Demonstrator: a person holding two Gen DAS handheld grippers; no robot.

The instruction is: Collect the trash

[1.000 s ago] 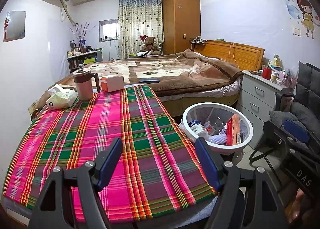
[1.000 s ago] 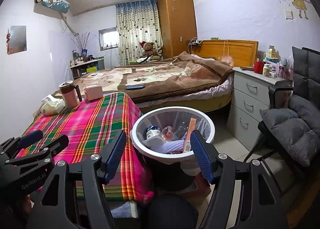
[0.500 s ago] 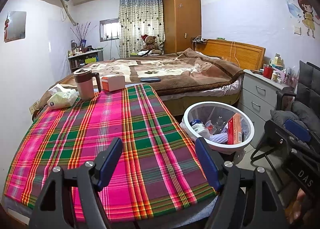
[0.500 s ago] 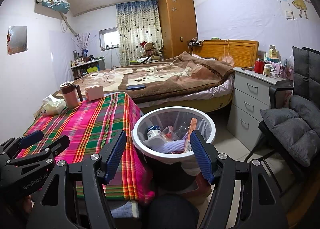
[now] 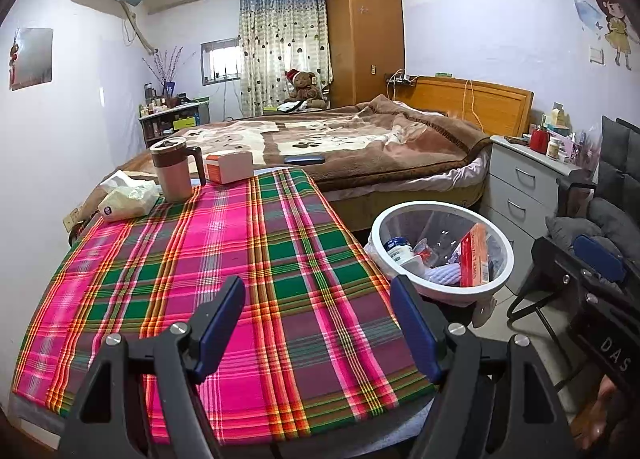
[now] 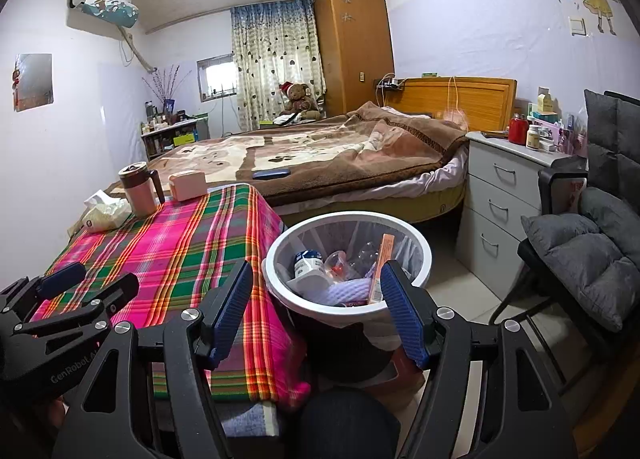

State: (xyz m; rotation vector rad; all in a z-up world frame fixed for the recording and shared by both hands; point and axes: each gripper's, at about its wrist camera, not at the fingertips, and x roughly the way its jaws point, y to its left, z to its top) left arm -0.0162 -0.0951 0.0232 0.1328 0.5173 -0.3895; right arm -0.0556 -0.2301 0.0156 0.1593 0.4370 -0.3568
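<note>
Hovering with jaws spread and nothing between them, the left gripper (image 5: 318, 323) sits over the near edge of the plaid tablecloth (image 5: 224, 259), and the right gripper (image 6: 316, 309), equally released, points at the trash bin (image 6: 348, 219) just ahead of its tips. The bin already holds a jar, a red box and wrappers. Collection looks nearly finished, or between pickups. Far beyond the left jaws, beside the mug (image 5: 174, 171), lies a tissue pack (image 5: 128, 201); if that counts as trash, the next move calls for a long forward reach.
</note>
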